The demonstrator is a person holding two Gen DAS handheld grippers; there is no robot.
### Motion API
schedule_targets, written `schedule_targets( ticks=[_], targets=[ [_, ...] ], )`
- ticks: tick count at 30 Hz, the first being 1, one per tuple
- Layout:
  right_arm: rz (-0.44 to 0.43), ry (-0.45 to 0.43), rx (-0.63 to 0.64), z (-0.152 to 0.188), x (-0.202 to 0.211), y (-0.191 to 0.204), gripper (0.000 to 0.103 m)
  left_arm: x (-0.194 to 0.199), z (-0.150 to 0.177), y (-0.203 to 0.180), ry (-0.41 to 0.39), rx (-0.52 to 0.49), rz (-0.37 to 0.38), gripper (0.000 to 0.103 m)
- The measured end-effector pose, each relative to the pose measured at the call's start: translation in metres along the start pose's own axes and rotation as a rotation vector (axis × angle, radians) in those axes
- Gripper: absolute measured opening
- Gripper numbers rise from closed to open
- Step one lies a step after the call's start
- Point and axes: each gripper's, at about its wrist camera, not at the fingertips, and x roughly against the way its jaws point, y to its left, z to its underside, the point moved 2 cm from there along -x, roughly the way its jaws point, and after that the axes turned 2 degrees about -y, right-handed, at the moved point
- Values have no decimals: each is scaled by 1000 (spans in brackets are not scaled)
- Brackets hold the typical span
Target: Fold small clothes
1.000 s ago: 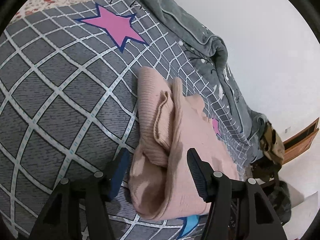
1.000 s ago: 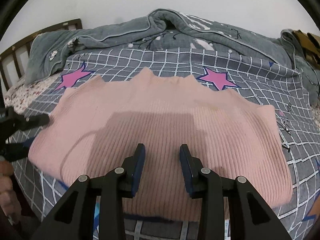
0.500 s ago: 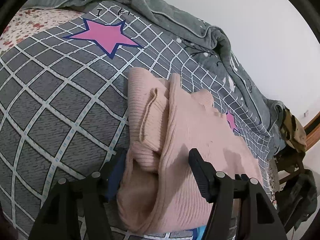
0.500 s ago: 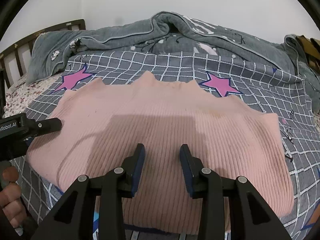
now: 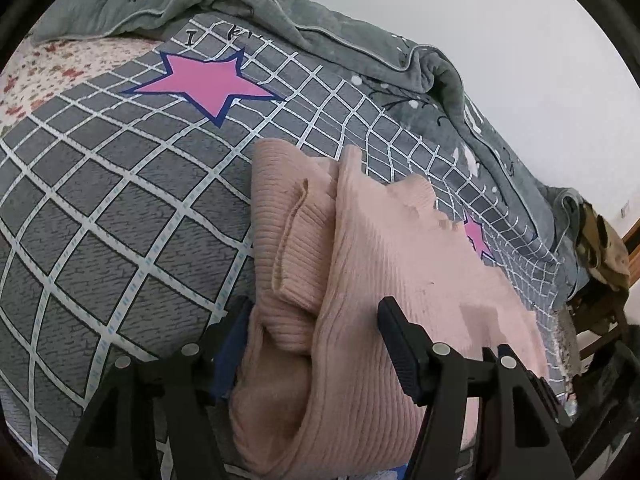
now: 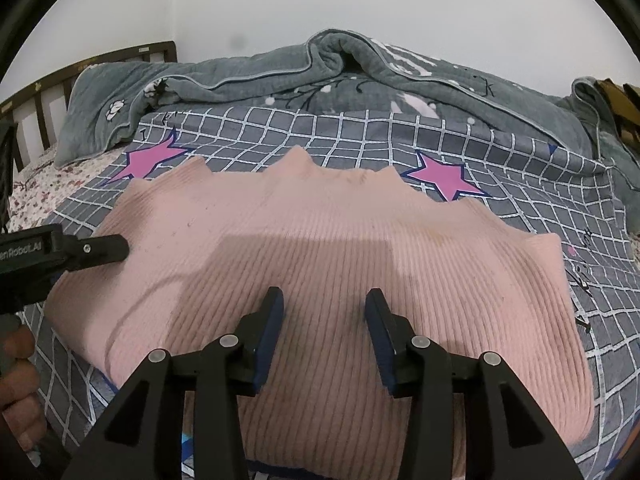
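A pink ribbed sweater (image 6: 332,248) lies folded across the grey checked bed cover (image 5: 100,220). In the left wrist view its left end (image 5: 304,248) is bunched, with a sleeve cuff tucked on top. My left gripper (image 5: 316,340) stands wide around that end, cloth between the jaws, and no pad is seen pressing. One of its fingers (image 6: 100,248) rests over the sweater's left edge in the right wrist view. My right gripper (image 6: 324,300) hovers over the near middle of the sweater. Its jaws are opening, with no cloth pinched between them.
A rumpled grey quilt (image 6: 320,76) runs along the back of the bed against a white wall. A wooden headboard (image 6: 40,92) and floral sheet (image 5: 48,68) are at the left. A hand (image 6: 16,380) holds the left gripper. An olive garment (image 5: 604,248) hangs on a chair at the right.
The left gripper has rolled and slid inward over the sweater's left edge. The right gripper's jaws have spread a little wider. The sweater lies where it was.
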Motion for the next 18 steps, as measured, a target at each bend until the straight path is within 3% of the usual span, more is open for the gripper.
schedule_targets(
  ticks=[8,18],
  targets=[
    [10,12,114,17,20,7,42,-3,1,-9,-38,-37,-59,62],
    [-70,-2,112,33,41,3,42,-4,5,-14,-93,-86,-106,57]
  ],
)
